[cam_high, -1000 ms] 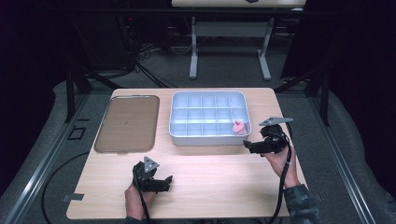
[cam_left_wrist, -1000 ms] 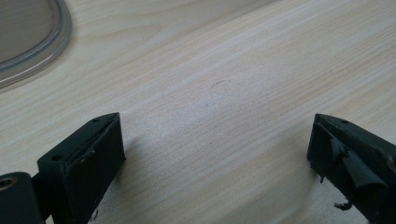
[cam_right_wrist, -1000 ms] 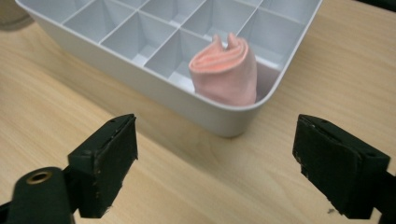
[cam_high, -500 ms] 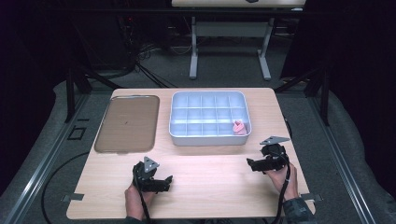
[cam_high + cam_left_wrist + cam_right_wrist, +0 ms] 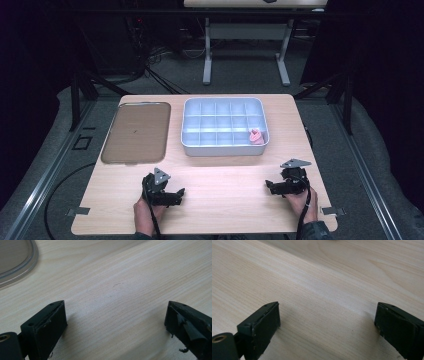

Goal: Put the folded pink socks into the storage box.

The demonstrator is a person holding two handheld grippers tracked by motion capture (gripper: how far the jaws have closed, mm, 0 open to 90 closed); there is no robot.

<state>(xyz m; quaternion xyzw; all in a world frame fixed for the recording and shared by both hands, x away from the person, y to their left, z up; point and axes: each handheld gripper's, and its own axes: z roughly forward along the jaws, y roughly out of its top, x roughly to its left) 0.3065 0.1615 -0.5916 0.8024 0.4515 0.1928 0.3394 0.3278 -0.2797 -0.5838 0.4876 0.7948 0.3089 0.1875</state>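
Note:
A small pink object (image 5: 256, 137) lies in the near right compartment of the grey divided tray (image 5: 223, 151). My left gripper (image 5: 178, 194) rests low on the table near its front edge, left of centre, open with bare wood between its jaws (image 5: 115, 322). My right gripper (image 5: 270, 187) sits low over the table at the front right, pointing left. It is open, its jaws have just been opening, and nothing is between them (image 5: 327, 322).
A flat brown tray (image 5: 135, 132) lies at the back left of the wooden table (image 5: 225, 185); its rounded rim (image 5: 23, 267) shows in the left gripper view. A person's hands hold both grippers from the table's front edge.
My right gripper has come down and toward the front edge, away from the divided tray, to just above the table. The left gripper has stayed put.

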